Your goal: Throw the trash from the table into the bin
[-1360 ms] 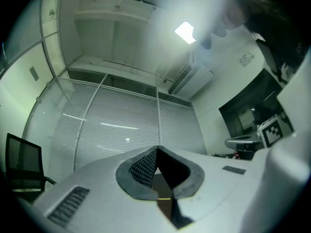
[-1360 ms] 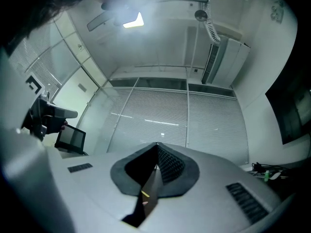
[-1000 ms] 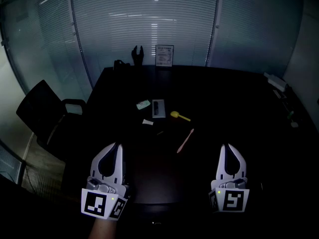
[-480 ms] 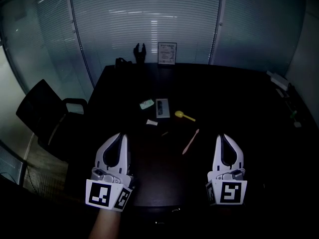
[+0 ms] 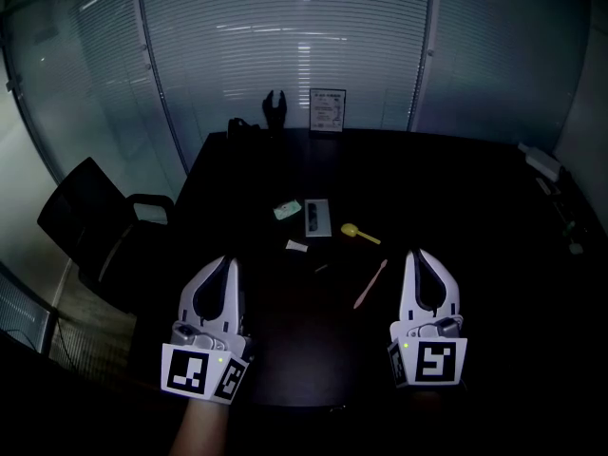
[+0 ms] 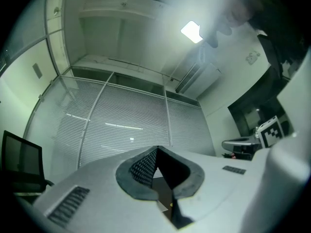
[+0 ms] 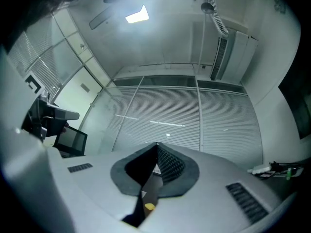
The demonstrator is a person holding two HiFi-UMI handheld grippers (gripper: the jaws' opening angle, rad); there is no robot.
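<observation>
On the dark table lies the trash: a green-and-white wrapper, a grey flat packet, a yellow spoon, a small white scrap and a pink stick. My left gripper is at the near table edge, shut and empty, short of the white scrap. My right gripper is also shut and empty, just right of the pink stick. In the left gripper view the left gripper points slightly upward at the blinds. The right gripper does the same, with the yellow spoon showing below its jaws. No bin is in view.
A black office chair stands left of the table. A framed sign and a black object sit at the table's far edge. Small items lie along the right edge. Glass walls with blinds surround the room.
Both grippers have moved forward over the near table edge, closer to the trash. Their jaws stay shut, and the trash has not moved.
</observation>
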